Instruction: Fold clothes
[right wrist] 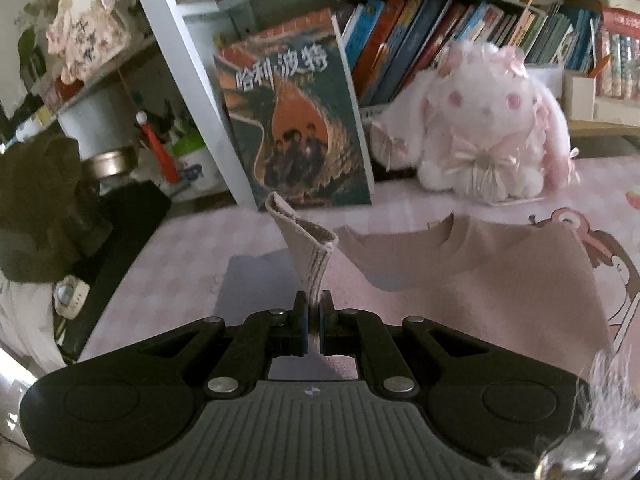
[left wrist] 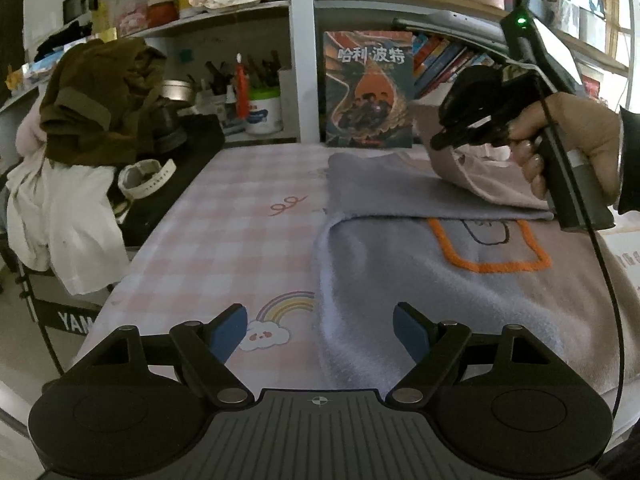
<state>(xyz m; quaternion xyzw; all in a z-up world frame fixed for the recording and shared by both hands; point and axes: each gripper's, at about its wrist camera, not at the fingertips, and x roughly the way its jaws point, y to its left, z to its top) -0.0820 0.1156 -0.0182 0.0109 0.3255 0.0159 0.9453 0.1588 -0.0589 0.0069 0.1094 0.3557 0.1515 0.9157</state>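
A grey-blue and beige sweater [left wrist: 420, 264] with an orange stitched pocket outline lies on the pink checked table cover [left wrist: 224, 236], its blue sleeve folded across the top. My left gripper [left wrist: 320, 334] is open and empty, low over the sweater's left edge. My right gripper [left wrist: 444, 140] is shut on the beige sleeve cuff [left wrist: 460, 168] and holds it lifted above the sweater's upper right. In the right wrist view the gripper [right wrist: 314, 300] pinches the ribbed cuff [right wrist: 308, 244], and the beige sleeve [right wrist: 480, 264] hangs to its right.
A Harry Potter book [left wrist: 370, 88] leans on a shelf post at the table's back. A pink plush rabbit [right wrist: 492, 128] sits at the back right. A chair piled with brown and white clothes [left wrist: 84, 132] stands left of the table. Shelves hold books and jars.
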